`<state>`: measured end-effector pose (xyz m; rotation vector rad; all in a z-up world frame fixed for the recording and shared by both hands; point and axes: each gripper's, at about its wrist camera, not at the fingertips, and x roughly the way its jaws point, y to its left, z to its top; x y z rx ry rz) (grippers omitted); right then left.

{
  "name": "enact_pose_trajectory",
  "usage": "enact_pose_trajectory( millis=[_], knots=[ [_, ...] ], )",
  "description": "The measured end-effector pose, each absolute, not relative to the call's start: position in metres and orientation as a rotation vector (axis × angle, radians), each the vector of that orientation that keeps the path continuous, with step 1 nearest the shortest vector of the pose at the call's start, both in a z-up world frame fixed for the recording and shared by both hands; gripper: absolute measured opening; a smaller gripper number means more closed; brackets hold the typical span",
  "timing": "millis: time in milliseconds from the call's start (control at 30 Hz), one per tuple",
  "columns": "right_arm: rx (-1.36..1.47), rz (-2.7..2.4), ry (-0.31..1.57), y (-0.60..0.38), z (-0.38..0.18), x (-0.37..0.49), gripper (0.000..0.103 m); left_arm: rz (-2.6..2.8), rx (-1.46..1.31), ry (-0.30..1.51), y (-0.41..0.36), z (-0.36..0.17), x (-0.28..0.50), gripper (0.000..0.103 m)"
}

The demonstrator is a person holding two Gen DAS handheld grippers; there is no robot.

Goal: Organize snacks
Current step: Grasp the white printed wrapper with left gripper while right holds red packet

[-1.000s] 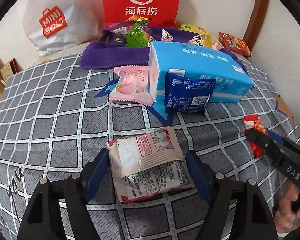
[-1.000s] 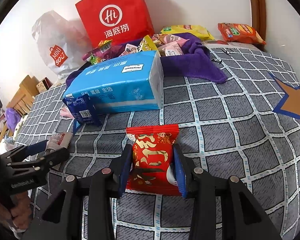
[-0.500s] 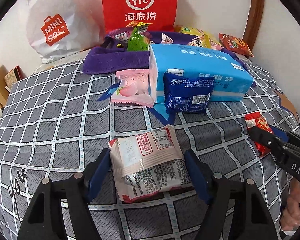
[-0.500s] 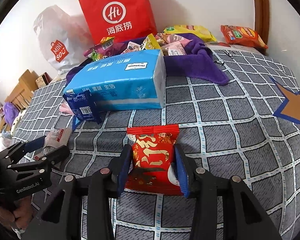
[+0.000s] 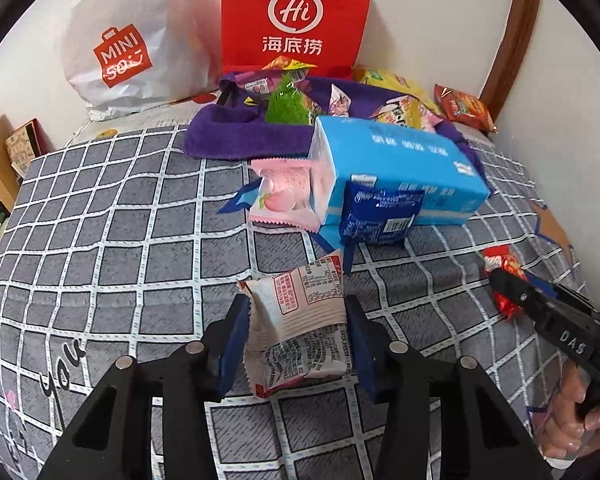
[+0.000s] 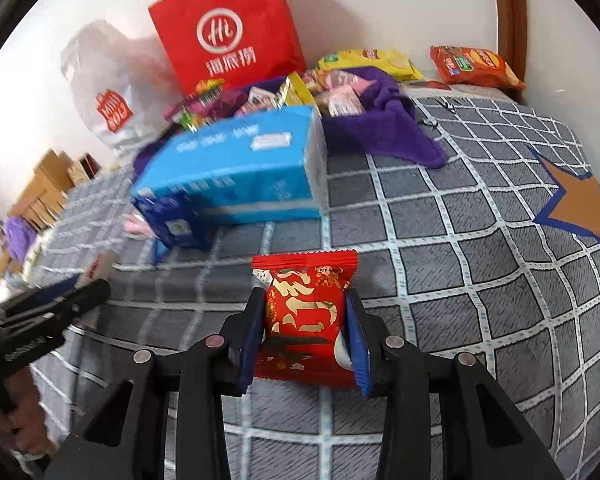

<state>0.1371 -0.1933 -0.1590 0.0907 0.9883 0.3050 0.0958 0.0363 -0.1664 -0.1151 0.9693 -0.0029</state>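
My left gripper (image 5: pixel 296 332) is shut on a white and pink snack packet (image 5: pixel 300 324), which buckles between the blue pads just above the checked bedspread (image 5: pixel 120 240). My right gripper (image 6: pixel 304 328) is shut on a red snack packet (image 6: pixel 304 312) with gold lettering; it also shows at the right of the left wrist view (image 5: pixel 504 276). A blue tissue pack (image 5: pixel 396 168) lies ahead, with a dark blue packet (image 5: pixel 380 216) and a pink peach packet (image 5: pixel 284 196) leaning against it. A purple cloth (image 5: pixel 236 132) behind it holds several snacks.
A red paper bag (image 5: pixel 296 12) and a white Miniso bag (image 5: pixel 128 40) stand against the back wall. Yellow and orange chip bags (image 6: pixel 476 66) lie at the back right near a wooden frame. Boxes (image 6: pixel 48 184) stand off the left edge.
My left gripper has closed on the white and pink packet, squeezing it narrower and lifting it. My right gripper has squeezed the red packet tighter and swung, blurring the view.
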Motion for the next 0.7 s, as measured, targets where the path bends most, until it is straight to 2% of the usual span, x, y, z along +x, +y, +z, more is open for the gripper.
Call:
enact_pose_trajectory(
  millis=[700],
  knots=[
    [-0.006,0.278,0.845,-0.165,-0.06,0.145,0.038,-0.21,-0.277,0.903,0.053,-0.092,0.113,0.04]
  ],
)
